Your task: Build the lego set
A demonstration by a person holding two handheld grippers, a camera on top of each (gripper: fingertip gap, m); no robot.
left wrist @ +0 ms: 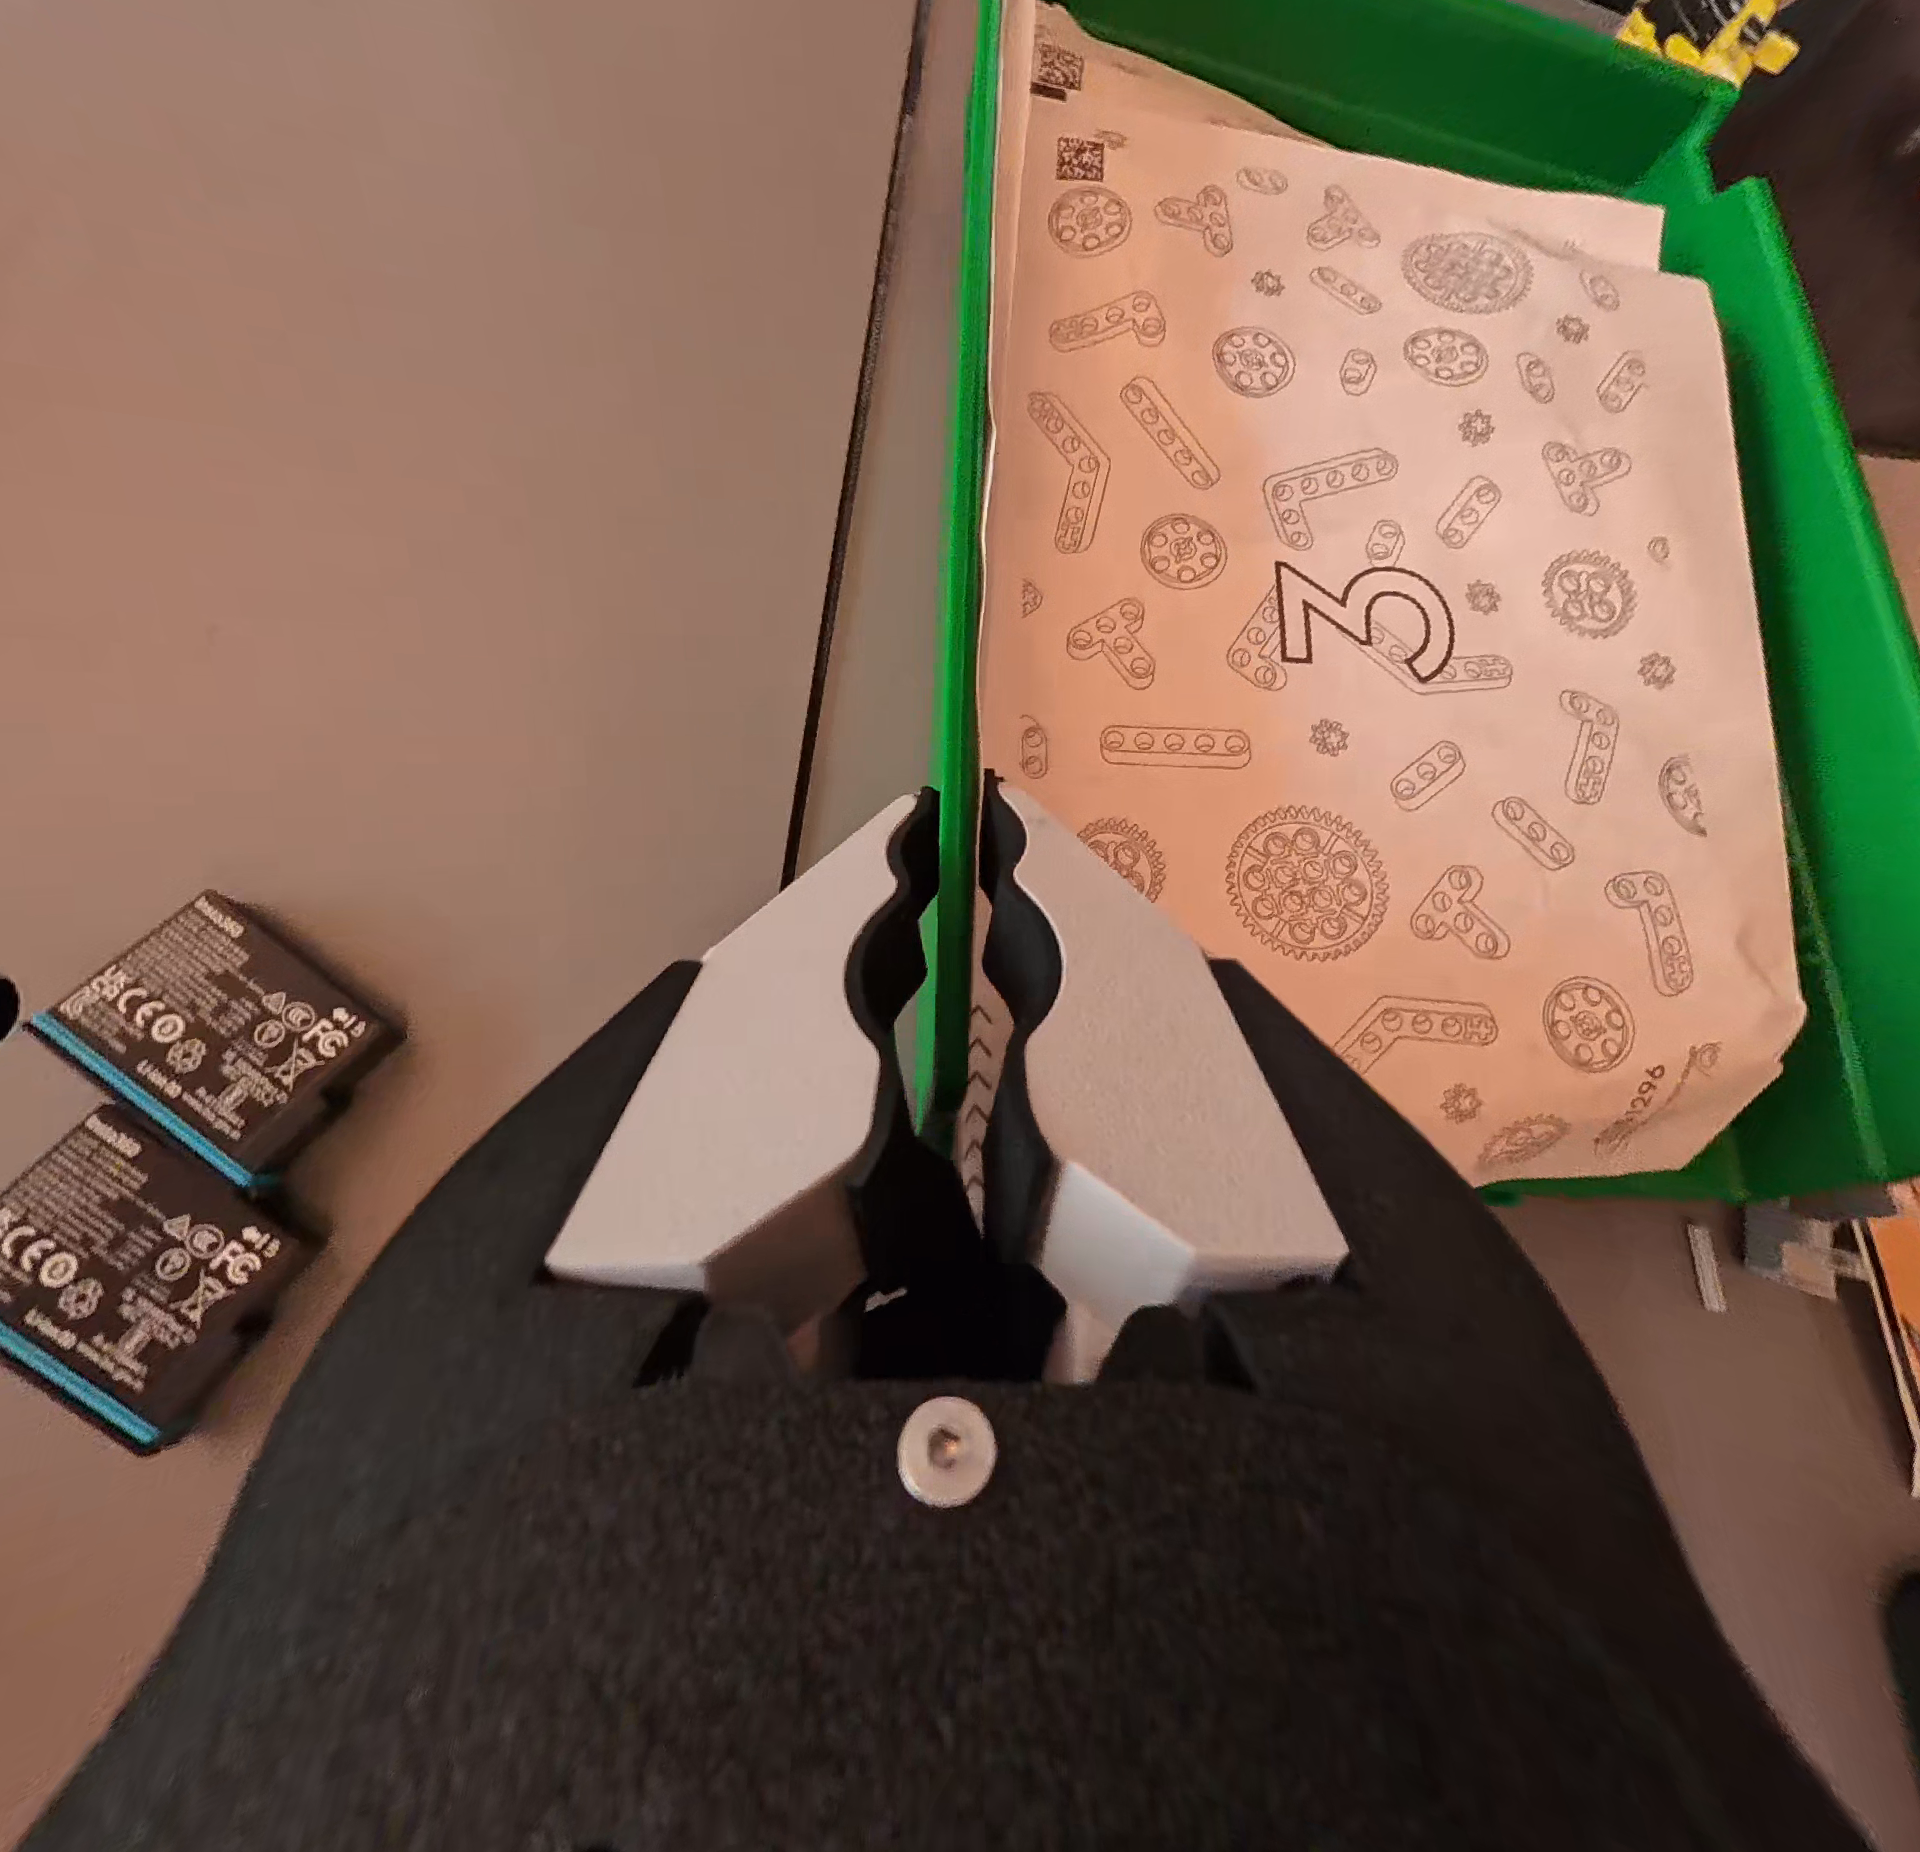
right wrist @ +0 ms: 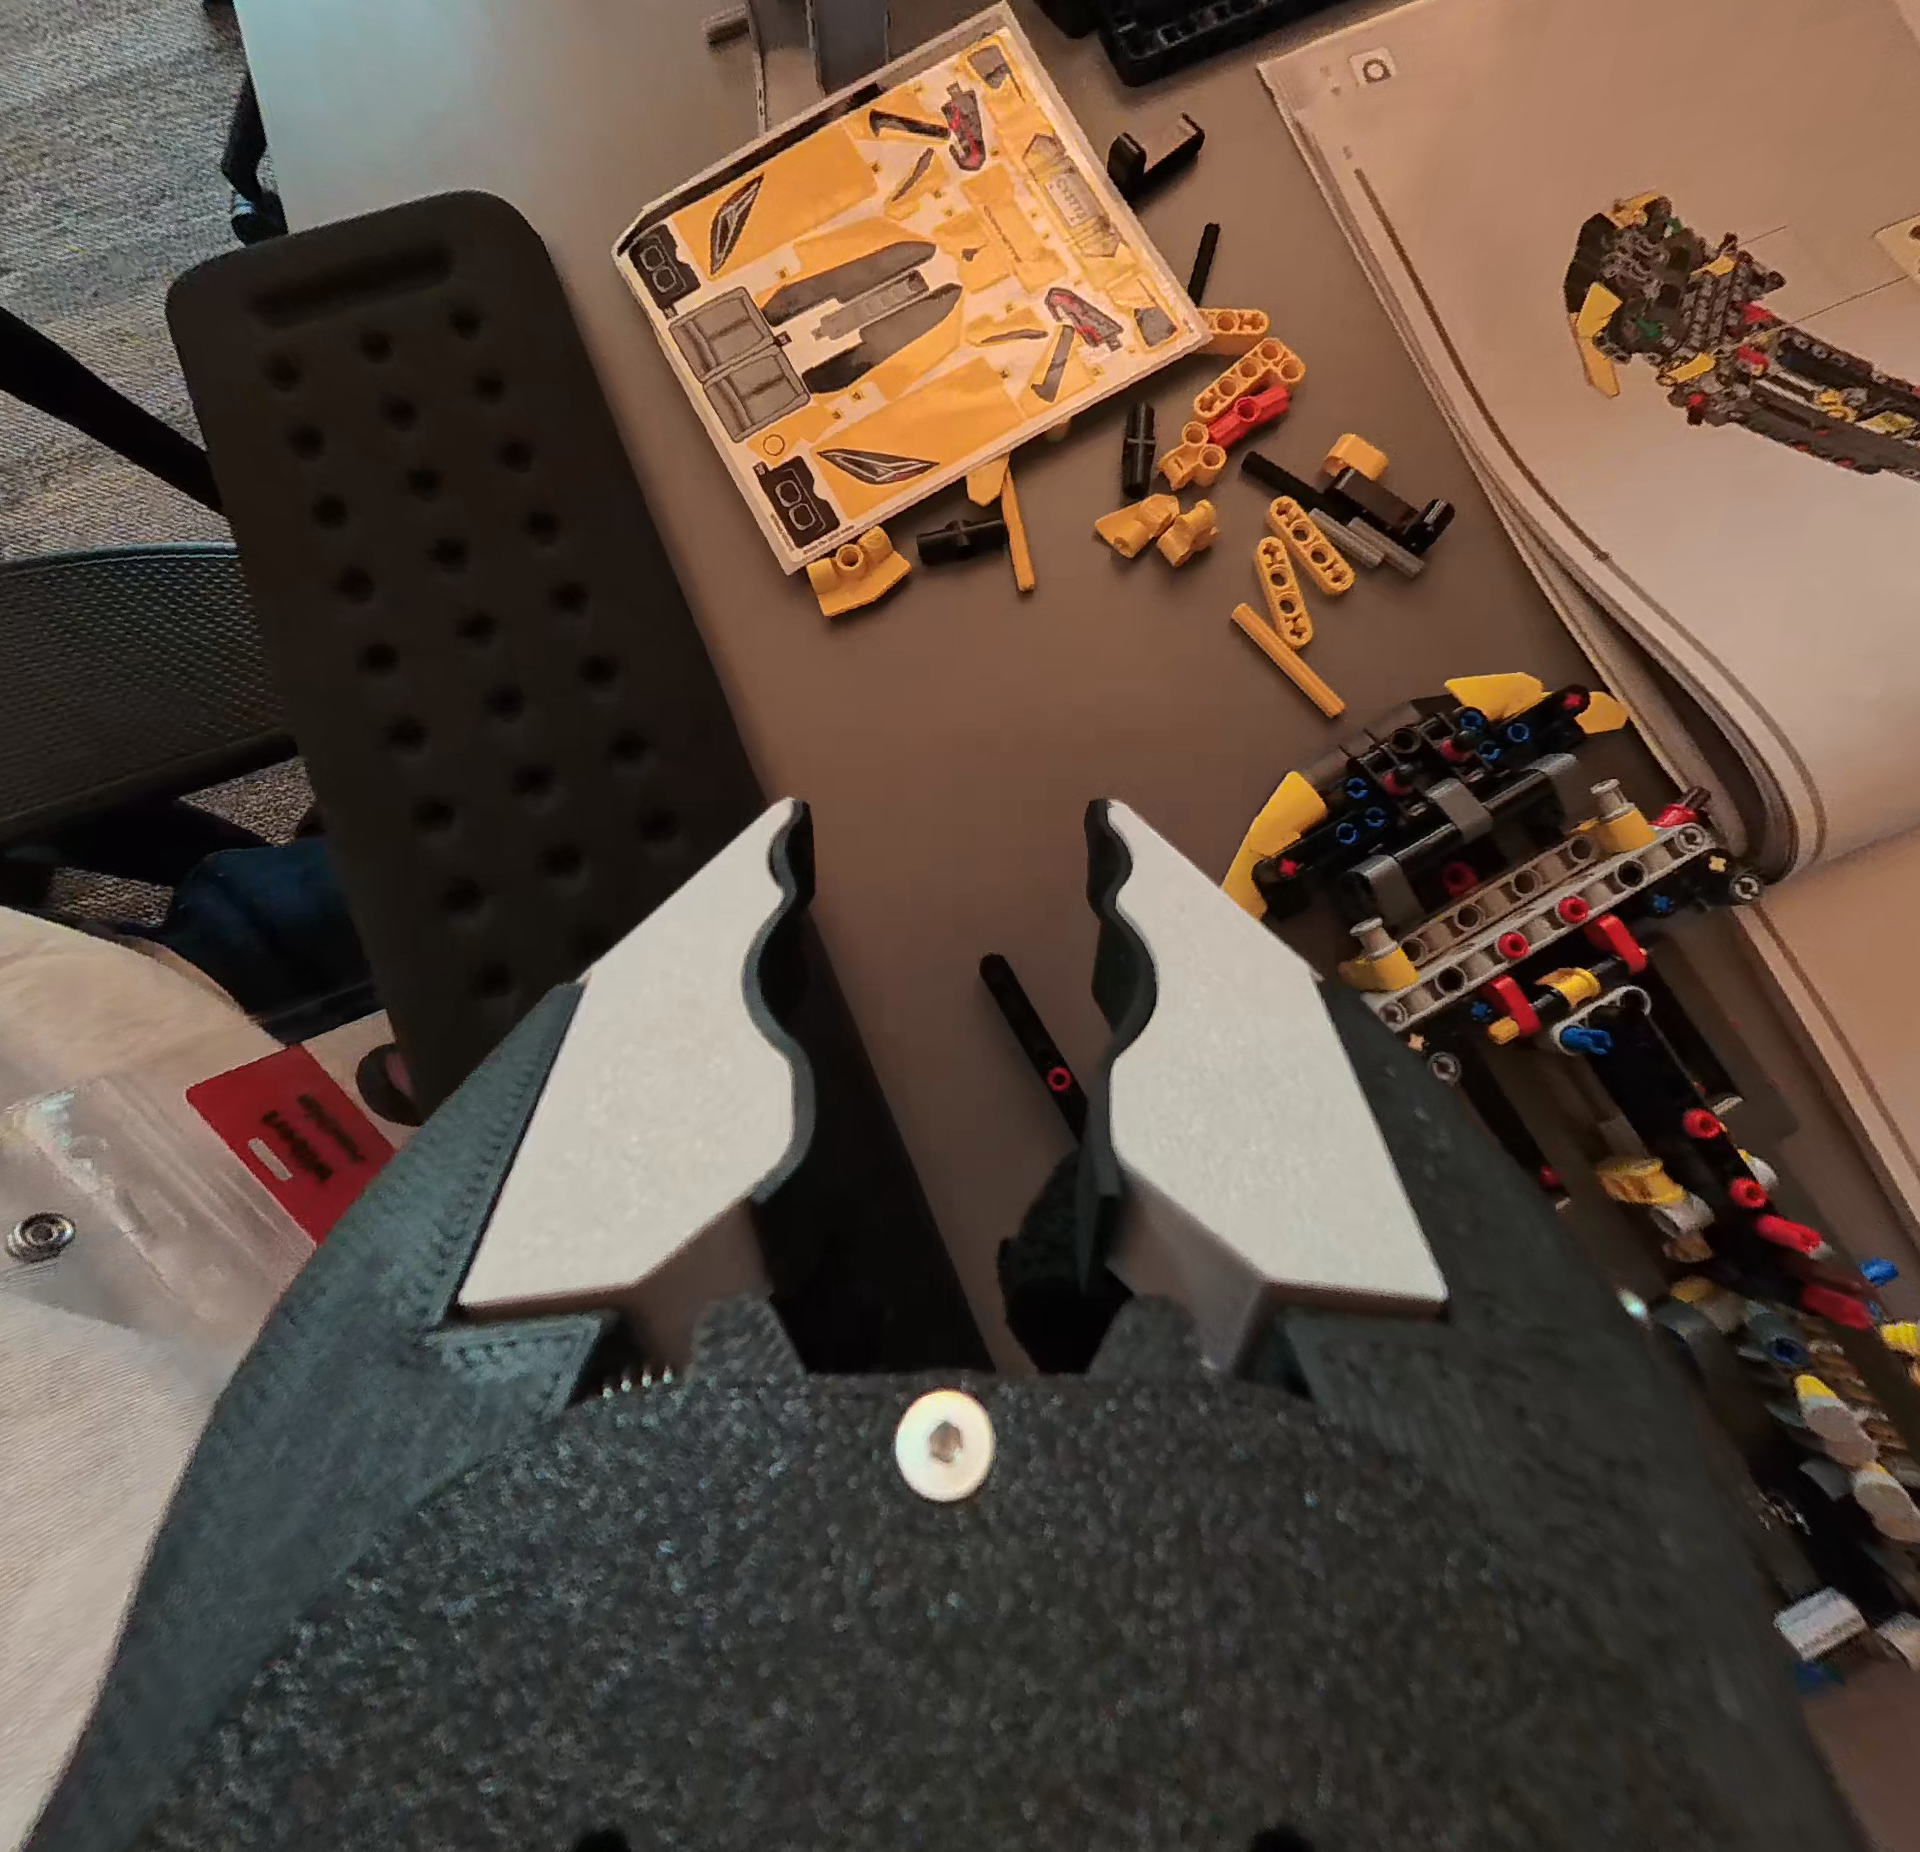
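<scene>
Your left gripper (left wrist: 961,815) is clamped on the near wall of the green box (left wrist: 1361,46), one finger outside and one inside. In the box lie tan paper bags (left wrist: 1351,597) printed with part outlines. Two black batteries (left wrist: 197,1096) sit on the table (left wrist: 416,400) to the left. Your right gripper (right wrist: 945,826) hangs wide open and empty above a black beam (right wrist: 1023,1023). Just right of it stands the half-built model (right wrist: 1475,888), touching the open manual (right wrist: 1662,452). Beyond lie loose parts (right wrist: 1247,493) and a sticker sheet (right wrist: 894,296).
</scene>
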